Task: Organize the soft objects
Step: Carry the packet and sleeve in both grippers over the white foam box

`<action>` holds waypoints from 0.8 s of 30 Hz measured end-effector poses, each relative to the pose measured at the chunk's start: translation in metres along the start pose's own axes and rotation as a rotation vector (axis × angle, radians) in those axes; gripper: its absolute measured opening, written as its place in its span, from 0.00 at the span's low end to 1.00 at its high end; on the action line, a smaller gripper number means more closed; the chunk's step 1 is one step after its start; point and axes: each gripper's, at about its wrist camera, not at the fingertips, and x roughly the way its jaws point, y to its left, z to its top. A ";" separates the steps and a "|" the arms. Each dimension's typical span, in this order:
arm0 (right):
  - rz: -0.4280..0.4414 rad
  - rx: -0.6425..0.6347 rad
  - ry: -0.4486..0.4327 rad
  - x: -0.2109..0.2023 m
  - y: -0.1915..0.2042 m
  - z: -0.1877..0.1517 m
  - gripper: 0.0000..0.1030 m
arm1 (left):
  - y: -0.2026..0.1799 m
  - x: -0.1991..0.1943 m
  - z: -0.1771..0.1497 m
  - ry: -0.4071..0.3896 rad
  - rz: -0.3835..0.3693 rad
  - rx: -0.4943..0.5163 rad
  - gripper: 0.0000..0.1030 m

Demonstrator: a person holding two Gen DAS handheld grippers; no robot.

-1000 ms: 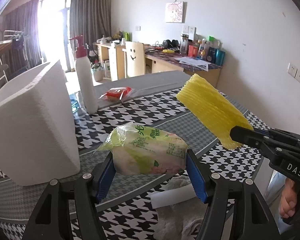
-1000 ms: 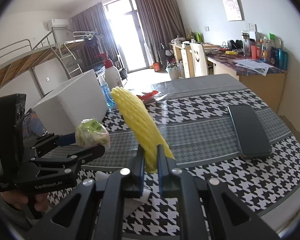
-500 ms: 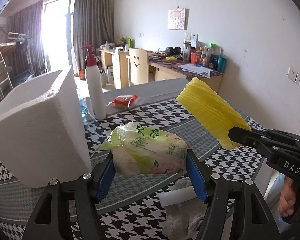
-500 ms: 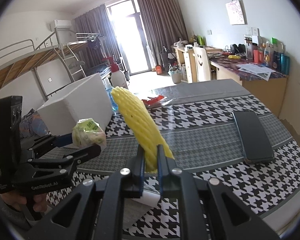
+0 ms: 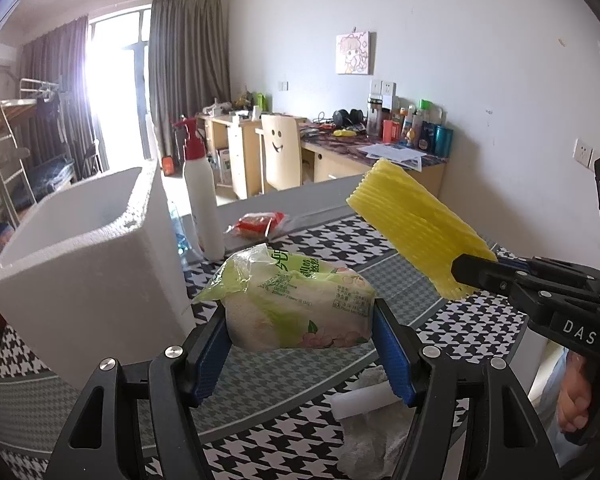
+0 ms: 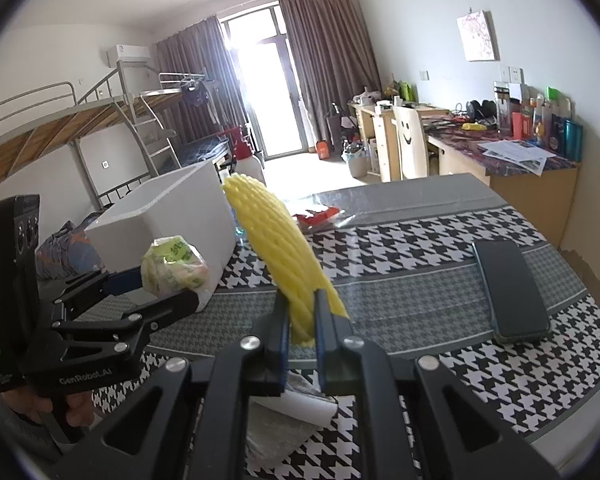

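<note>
My left gripper [image 5: 300,332] is shut on a green-and-white tissue pack [image 5: 296,304] and holds it in the air beside the white foam box [image 5: 84,264]. The pack also shows in the right wrist view [image 6: 174,266], level with the box's near corner [image 6: 168,220]. My right gripper [image 6: 302,320] is shut on the lower end of a yellow foam net sleeve [image 6: 276,248], which sticks up and leans left. In the left wrist view the sleeve [image 5: 412,228] hangs over the table to the right of the pack. A white foam piece on crumpled wrap [image 5: 364,404] lies under both grippers.
The houndstooth table [image 6: 420,248] carries a dark phone [image 6: 508,292] at the right, a red packet [image 5: 260,224] and a white pump bottle [image 5: 202,200] at the back behind the box. A desk, a chair and a bunk bed stand beyond.
Both grippers have risen with their loads. The foam box's open top has come into the left wrist view. The grips have not changed.
</note>
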 end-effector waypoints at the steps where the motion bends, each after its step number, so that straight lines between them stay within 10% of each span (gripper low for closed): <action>1: 0.001 -0.002 -0.003 0.000 0.001 0.001 0.14 | 0.001 -0.001 0.001 -0.003 0.001 0.001 0.66; 24: 0.010 -0.015 -0.057 0.000 0.013 0.025 0.14 | 0.014 -0.021 0.029 -0.095 0.020 -0.013 0.66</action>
